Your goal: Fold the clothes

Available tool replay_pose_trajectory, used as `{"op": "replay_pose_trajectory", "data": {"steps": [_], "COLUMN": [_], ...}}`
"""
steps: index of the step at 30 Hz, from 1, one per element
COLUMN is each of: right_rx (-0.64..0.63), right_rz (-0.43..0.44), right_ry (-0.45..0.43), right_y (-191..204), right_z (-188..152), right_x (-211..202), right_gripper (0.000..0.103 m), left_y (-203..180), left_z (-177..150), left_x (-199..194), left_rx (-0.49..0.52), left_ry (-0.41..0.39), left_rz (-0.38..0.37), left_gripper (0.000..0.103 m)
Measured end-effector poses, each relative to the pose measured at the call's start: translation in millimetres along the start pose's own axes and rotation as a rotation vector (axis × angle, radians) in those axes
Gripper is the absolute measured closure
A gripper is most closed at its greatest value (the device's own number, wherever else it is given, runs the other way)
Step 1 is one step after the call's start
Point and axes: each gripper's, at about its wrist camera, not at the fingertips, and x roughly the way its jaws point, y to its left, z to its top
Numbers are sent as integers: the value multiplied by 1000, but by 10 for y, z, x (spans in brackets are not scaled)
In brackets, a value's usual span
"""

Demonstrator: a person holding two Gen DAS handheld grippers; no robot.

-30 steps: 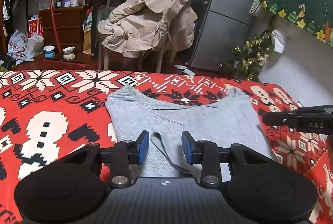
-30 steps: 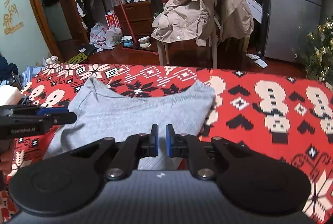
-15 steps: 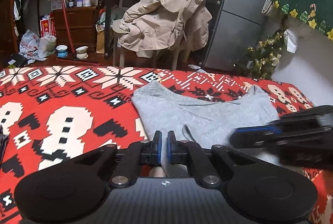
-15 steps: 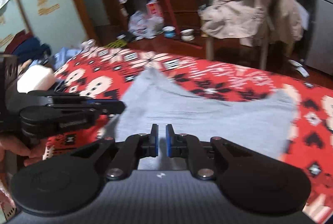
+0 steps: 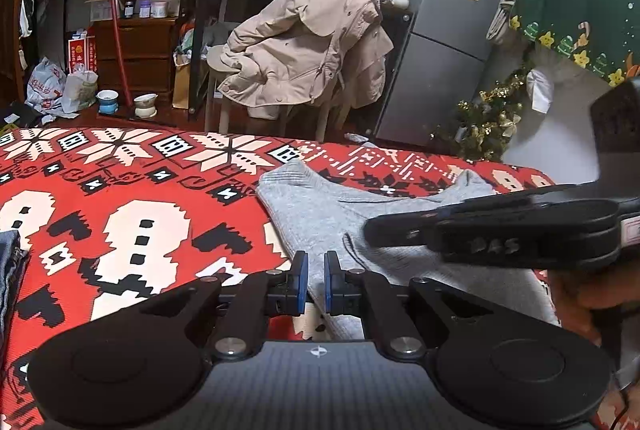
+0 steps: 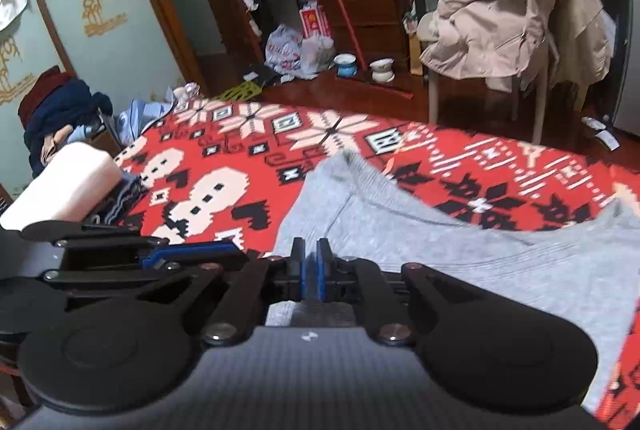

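The grey top [image 5: 320, 214] lies flat on the red blanket [image 5: 120, 222] at one o'clock, both grippers, left [image 5: 312, 282] and right [image 6: 310, 270], clenched at its near hem, seemingly pinching cloth for folding

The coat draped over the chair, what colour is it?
The coat is beige, a light tan. It shows best in the left wrist view.

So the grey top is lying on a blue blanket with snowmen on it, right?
Not quite. The grey top does lie on a blanket with snowmen, but the blanket is red, with white and black patterns, not blue. The left wrist view shows it clearly, and the right wrist view agrees.
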Motion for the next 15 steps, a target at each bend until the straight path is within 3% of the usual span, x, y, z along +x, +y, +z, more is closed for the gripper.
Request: {"op": "replay_pose_trajectory", "data": {"steps": [4, 9, 15], "right_rx": [4, -3, 30], "right_rz": [-14, 3, 21], "right_ry": [17, 78, 14], "right_y": [-49, 60, 134], "right_z": [-103, -338, -410], "right_x": [-222, -190, -410], "right_gripper": [97, 98, 97], "left_y": [-39, -85, -92], "left_z": [-16, -48, -93], "left_x": [-30, -76, -174], "left_rx": [-1, 6, 6], "left_ry": [-6, -7, -5], "left_rz": [-24, -44, -55], "left_gripper": [97, 97, 97]}}
